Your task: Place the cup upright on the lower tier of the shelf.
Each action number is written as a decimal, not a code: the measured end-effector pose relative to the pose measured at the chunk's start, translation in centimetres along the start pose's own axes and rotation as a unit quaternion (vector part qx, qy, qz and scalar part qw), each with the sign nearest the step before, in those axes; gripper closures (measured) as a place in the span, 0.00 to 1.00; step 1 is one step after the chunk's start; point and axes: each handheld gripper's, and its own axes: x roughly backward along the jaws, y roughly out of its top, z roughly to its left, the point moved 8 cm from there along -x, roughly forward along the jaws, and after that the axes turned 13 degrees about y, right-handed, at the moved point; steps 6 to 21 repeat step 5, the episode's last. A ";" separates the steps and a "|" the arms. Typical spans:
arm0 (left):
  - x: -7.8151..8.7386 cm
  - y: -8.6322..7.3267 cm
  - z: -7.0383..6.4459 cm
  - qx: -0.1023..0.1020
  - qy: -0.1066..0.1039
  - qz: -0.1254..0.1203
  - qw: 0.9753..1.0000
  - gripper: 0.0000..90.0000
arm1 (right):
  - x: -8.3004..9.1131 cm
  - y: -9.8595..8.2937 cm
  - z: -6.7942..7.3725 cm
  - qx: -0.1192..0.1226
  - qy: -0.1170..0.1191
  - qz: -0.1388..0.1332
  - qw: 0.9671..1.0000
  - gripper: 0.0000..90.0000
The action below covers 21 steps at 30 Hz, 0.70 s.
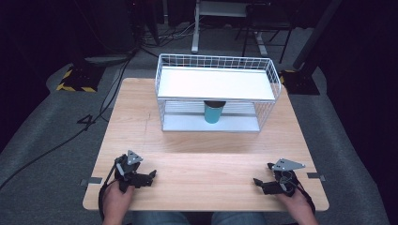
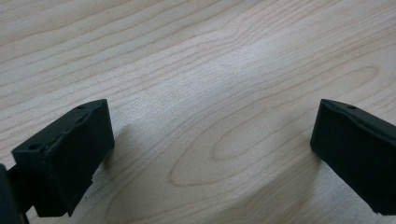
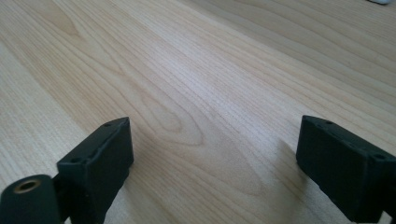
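A teal cup with a dark rim stands upright on the lower level of a white wire shelf rack at the back middle of the wooden table. My left gripper rests near the front left edge, held by a hand, open and empty. In the left gripper view its gripper has both jaws wide apart over bare wood. My right gripper rests near the front right edge, also open and empty. The right gripper view has its gripper with jaws spread above the wood grain.
The rack has a white top shelf and wire sides. Cables trail over the grey floor to the left of the table. Yellow-black striped bases and chair legs stand behind it.
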 end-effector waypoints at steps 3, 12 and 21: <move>0.0 0.0 0.0 0.001 0.000 0.000 1.000 0.00 | 0.0 0.0 0.0 0.000 0.000 0.000 1.000 0.12; 0.0 0.0 0.0 0.001 0.000 0.000 1.000 0.00 | 0.0 0.0 0.0 0.000 0.000 0.000 1.000 0.12; 0.0 0.0 0.0 0.001 0.000 0.000 1.000 0.00 | 0.0 0.0 0.0 0.000 0.000 0.000 1.000 0.12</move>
